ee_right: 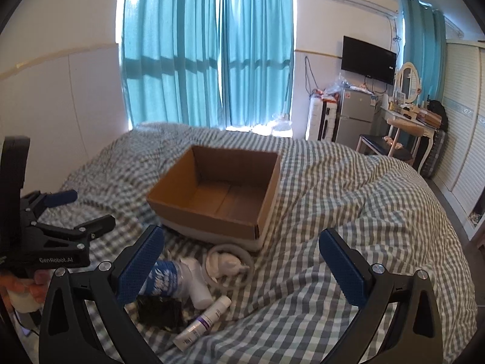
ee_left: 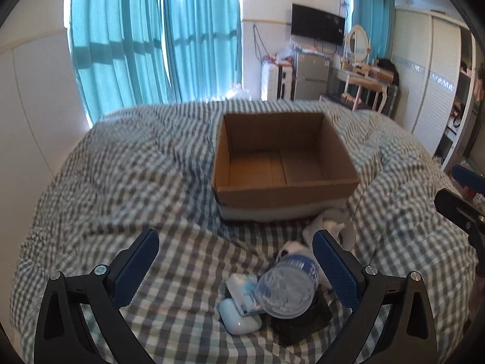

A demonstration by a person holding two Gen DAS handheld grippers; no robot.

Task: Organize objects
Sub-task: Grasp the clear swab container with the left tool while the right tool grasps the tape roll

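An empty open cardboard box (ee_left: 285,191) (ee_right: 209,217) sits on the checked bedspread. In front of it lies a small pile: a clear plastic bottle with a blue label (ee_left: 288,288) (ee_right: 165,279), a pale blue earbud case (ee_left: 239,318), a tissue pack (ee_left: 242,291), a black pouch (ee_left: 303,321) (ee_right: 159,311), white headphones (ee_right: 227,262), a white bottle (ee_right: 198,285) and a white tube (ee_right: 201,323). My left gripper (ee_left: 236,261) (ee_right: 81,209) hangs open above the pile, holding nothing. My right gripper (ee_right: 242,257) is open too, off to the pile's right.
The bedspread (ee_left: 121,182) (ee_right: 348,212) is rumpled into folds. Teal curtains (ee_right: 206,51) hang behind the bed. A fridge (ee_right: 354,118), a dressing table (ee_right: 409,127) and a wardrobe (ee_right: 463,115) stand at the right. A hand (ee_right: 18,291) grips the left gripper's handle.
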